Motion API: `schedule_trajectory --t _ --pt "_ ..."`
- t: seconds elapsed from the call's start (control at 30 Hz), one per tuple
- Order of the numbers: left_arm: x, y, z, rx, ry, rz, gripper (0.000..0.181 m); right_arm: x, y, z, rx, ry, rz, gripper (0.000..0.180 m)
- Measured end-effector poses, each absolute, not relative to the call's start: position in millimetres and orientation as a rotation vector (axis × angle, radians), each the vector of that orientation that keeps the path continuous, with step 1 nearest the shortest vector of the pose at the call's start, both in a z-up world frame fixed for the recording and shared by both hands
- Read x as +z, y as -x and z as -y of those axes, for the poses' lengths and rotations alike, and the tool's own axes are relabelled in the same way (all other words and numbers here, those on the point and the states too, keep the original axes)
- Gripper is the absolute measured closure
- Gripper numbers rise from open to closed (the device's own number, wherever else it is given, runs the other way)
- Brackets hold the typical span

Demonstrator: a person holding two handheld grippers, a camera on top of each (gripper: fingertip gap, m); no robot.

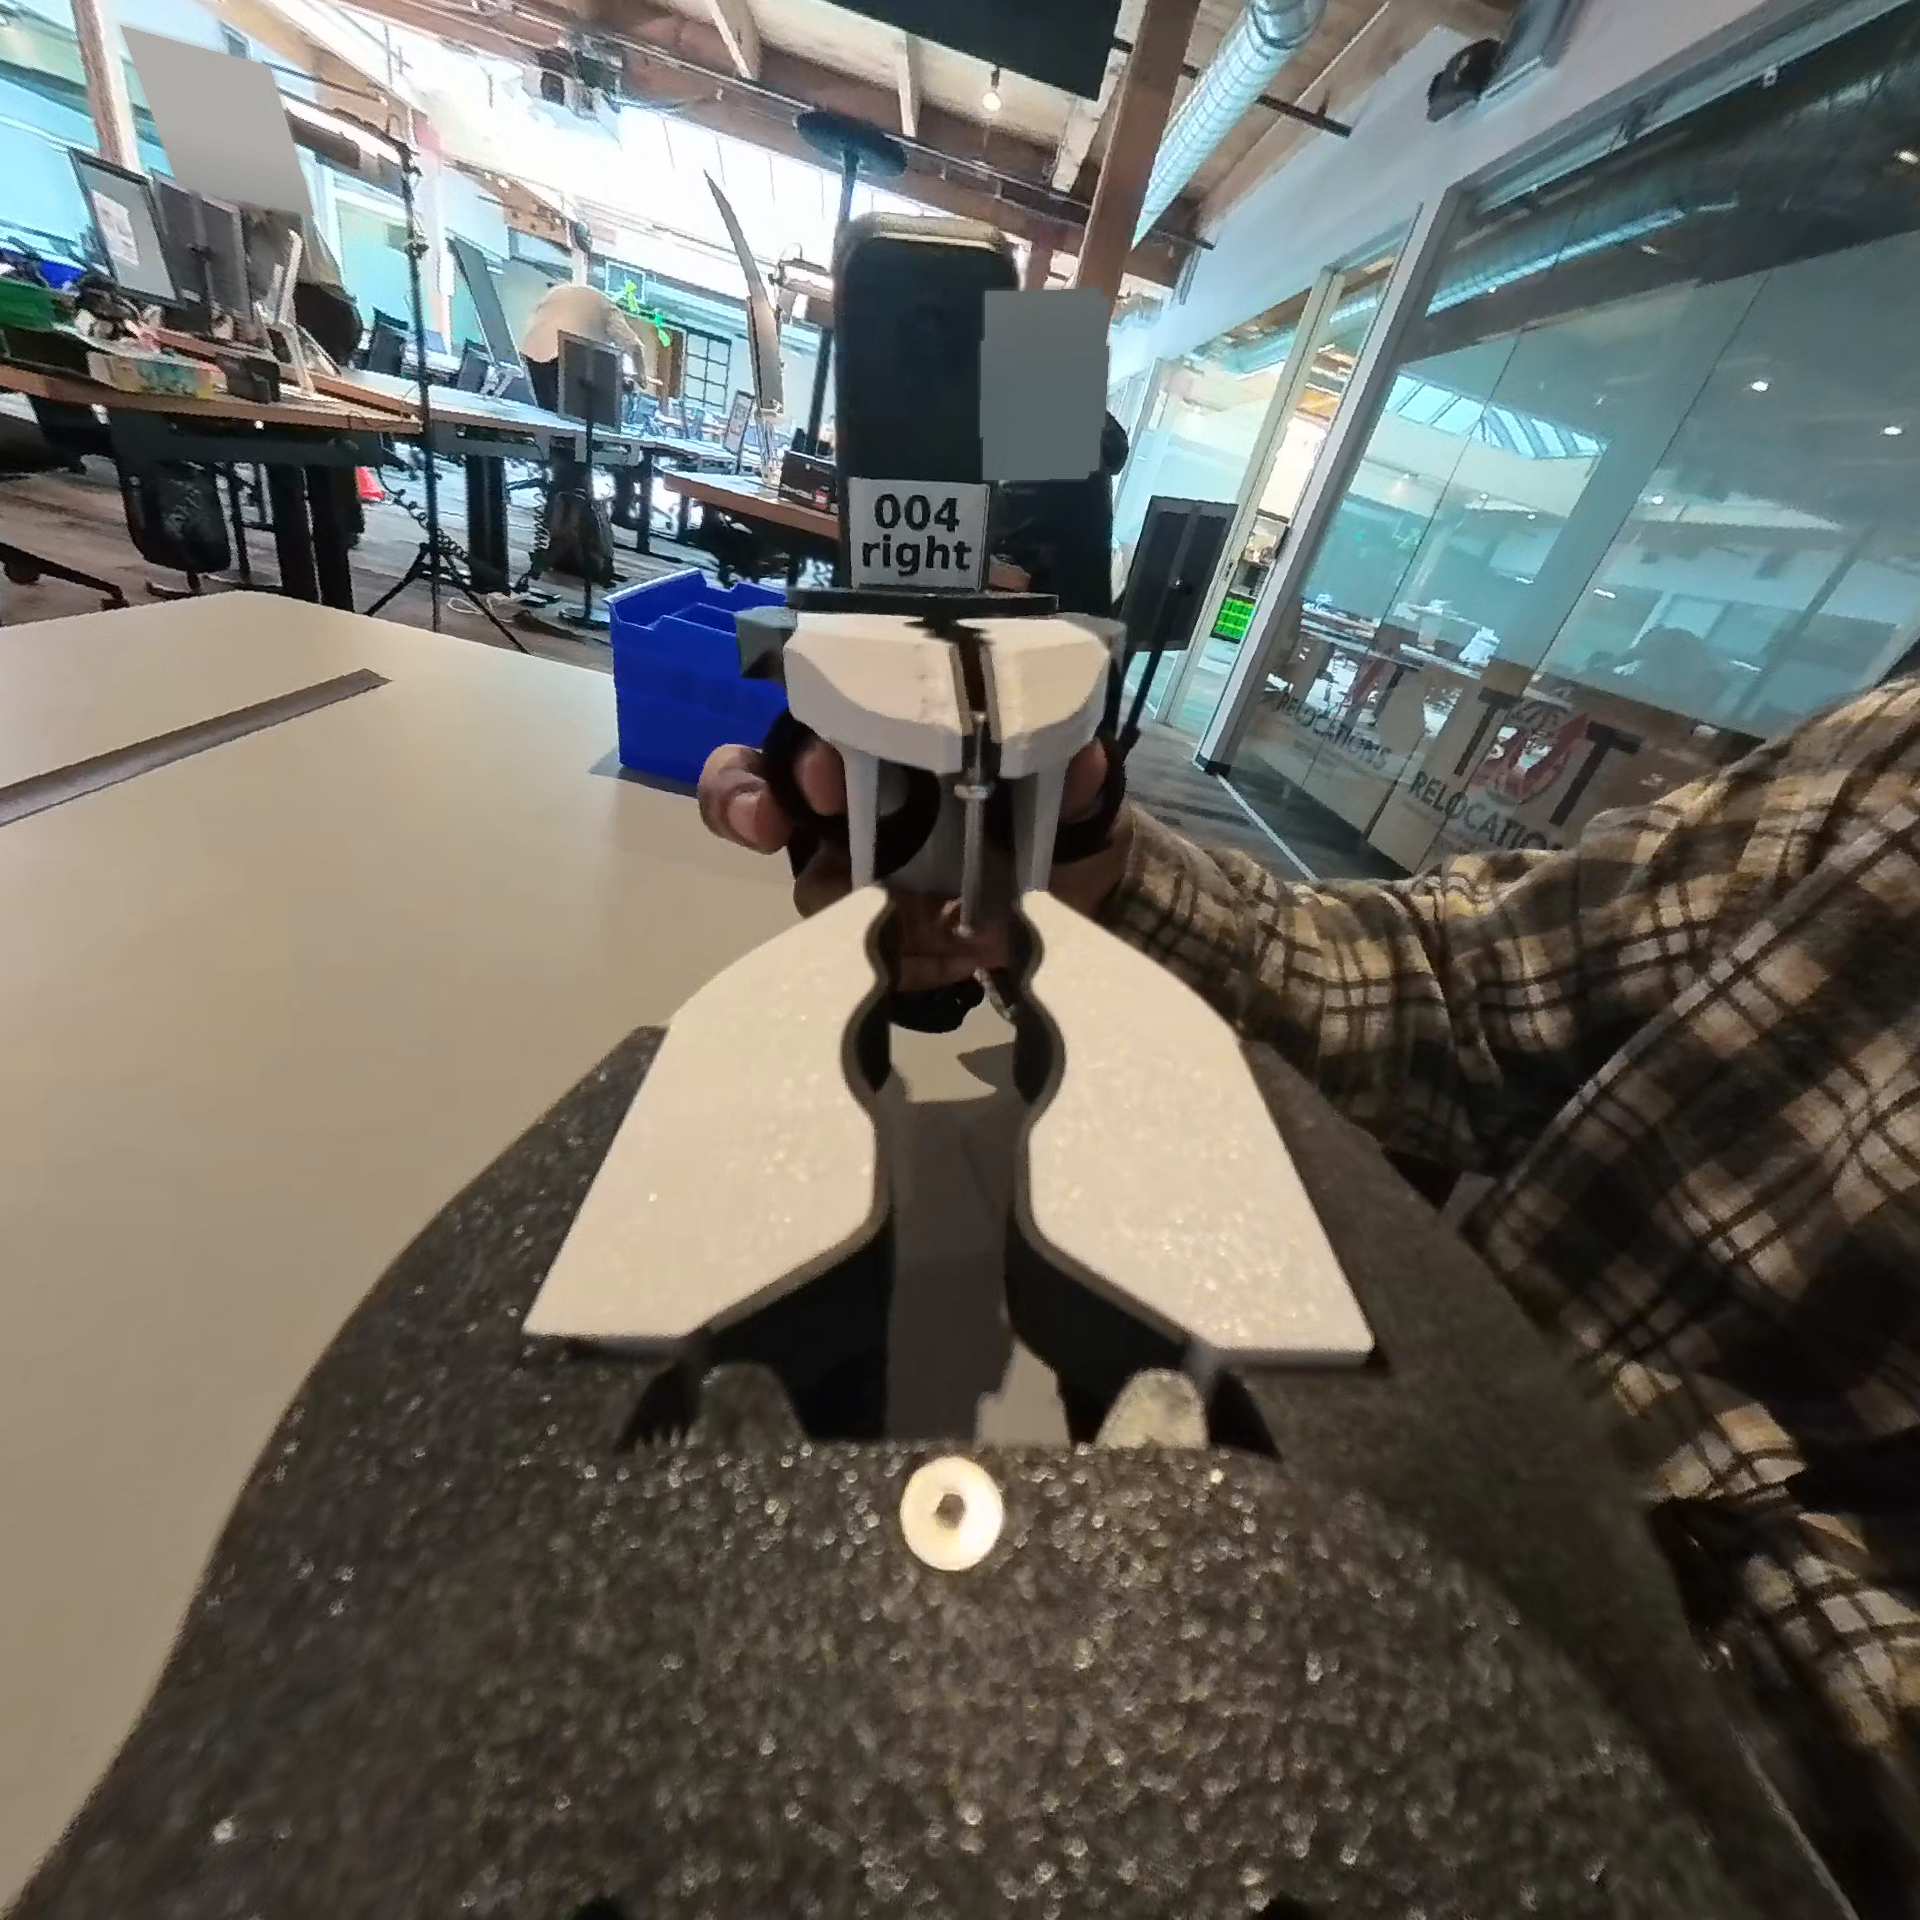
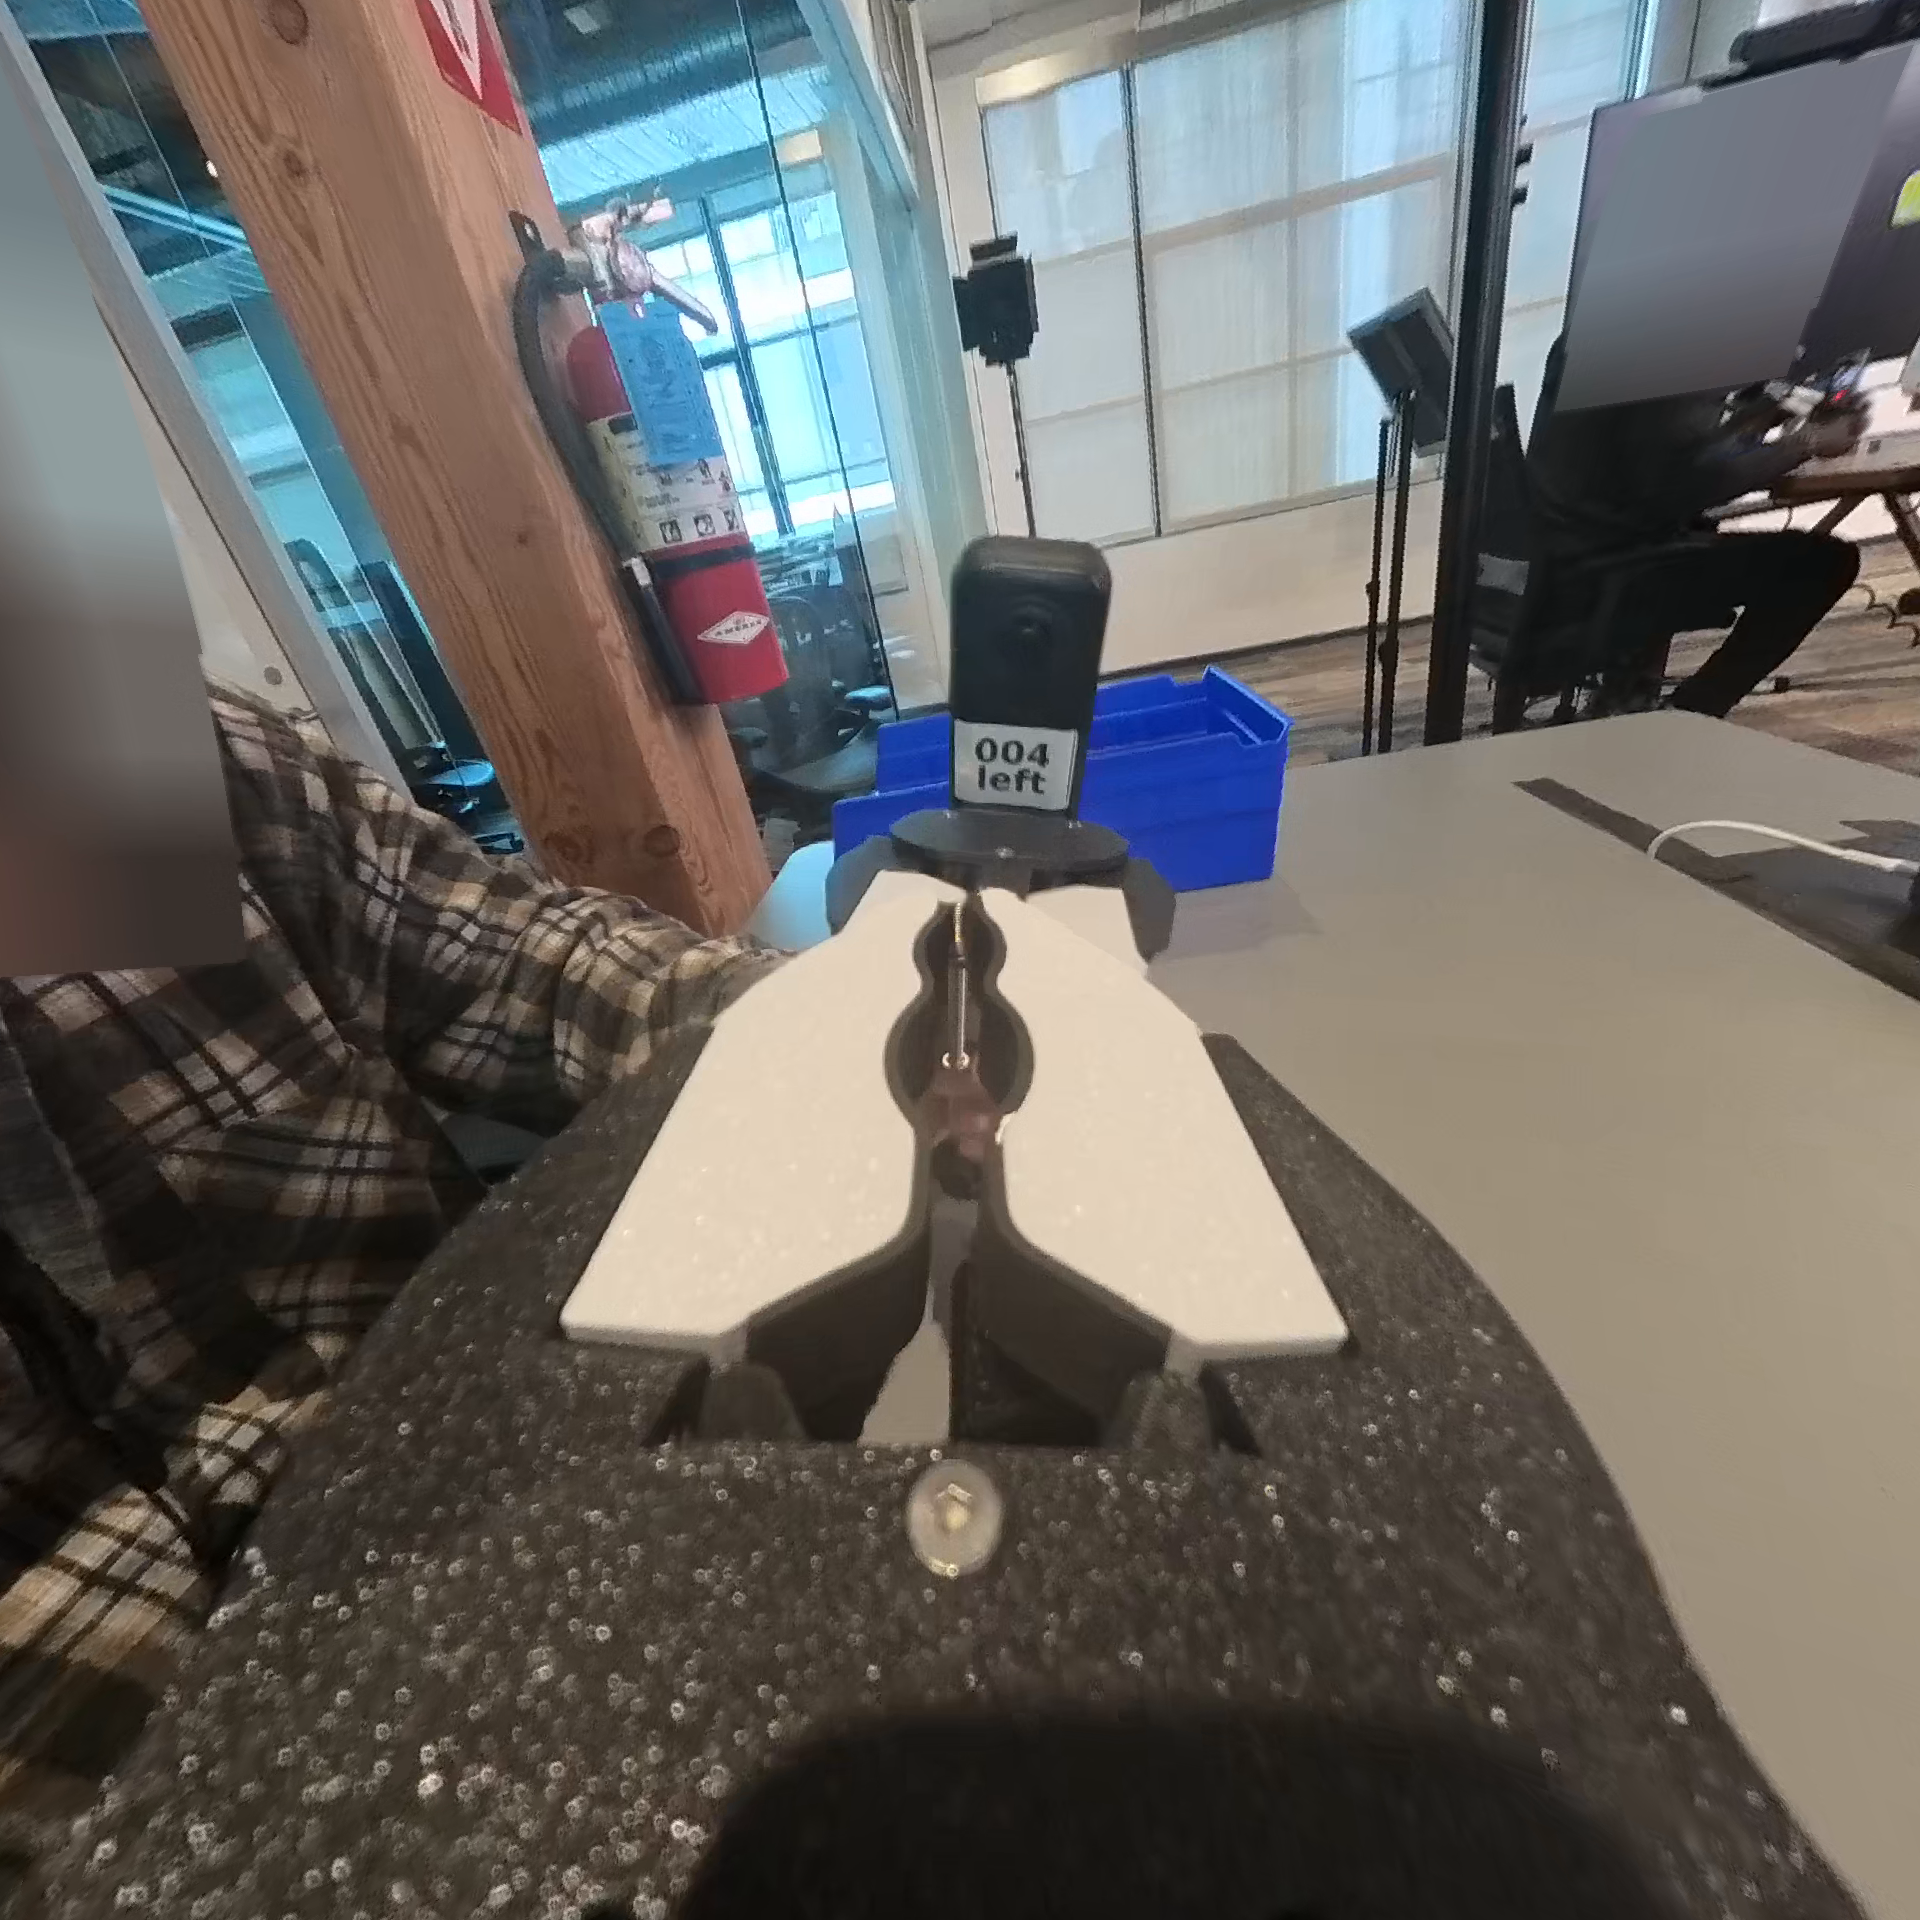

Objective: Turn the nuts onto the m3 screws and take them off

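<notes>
My right gripper is shut on a thin m3 screw, pinched at its fingertips. In the left wrist view the right gripper faces me and the screw hangs down from its shut tips. A small silver nut sits high on the shaft. My left gripper is narrowly open, with a tip on either side of the screw's lower end and not touching it. In the right wrist view the left gripper's tips are hidden behind my right fingers. Both grippers are held above the table.
A grey table lies below, with a dark slot. A blue bin stands at its far edge. A white cable lies at the right. A plaid sleeve reaches in beside the grippers. Both grippers' tips are close together, under 4 cm apart.
</notes>
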State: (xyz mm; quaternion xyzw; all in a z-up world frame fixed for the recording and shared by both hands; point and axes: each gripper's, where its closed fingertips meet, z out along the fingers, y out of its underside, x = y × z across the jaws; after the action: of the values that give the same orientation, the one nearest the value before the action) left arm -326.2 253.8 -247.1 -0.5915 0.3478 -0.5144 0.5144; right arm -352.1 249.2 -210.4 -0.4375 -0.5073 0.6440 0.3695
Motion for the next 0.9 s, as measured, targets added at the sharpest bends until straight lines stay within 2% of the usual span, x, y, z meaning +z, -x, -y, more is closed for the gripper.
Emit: schedule_trajectory --t 0.43,0.83,0.9 --pt "-250.4 324.0 -249.8 -1.174 1.431 -0.895 0.176 -215.0 351.0 -249.1 1.638 1.157 1.333 0.177" --pt "-248.5 323.9 -246.4 -1.176 1.434 -0.891 0.177 -213.5 351.9 -246.0 1.665 1.132 1.335 0.177" --pt "-247.7 324.5 -247.0 -1.188 1.426 -0.875 0.177 -211.7 351.6 -250.4 1.659 1.133 1.298 0.161"
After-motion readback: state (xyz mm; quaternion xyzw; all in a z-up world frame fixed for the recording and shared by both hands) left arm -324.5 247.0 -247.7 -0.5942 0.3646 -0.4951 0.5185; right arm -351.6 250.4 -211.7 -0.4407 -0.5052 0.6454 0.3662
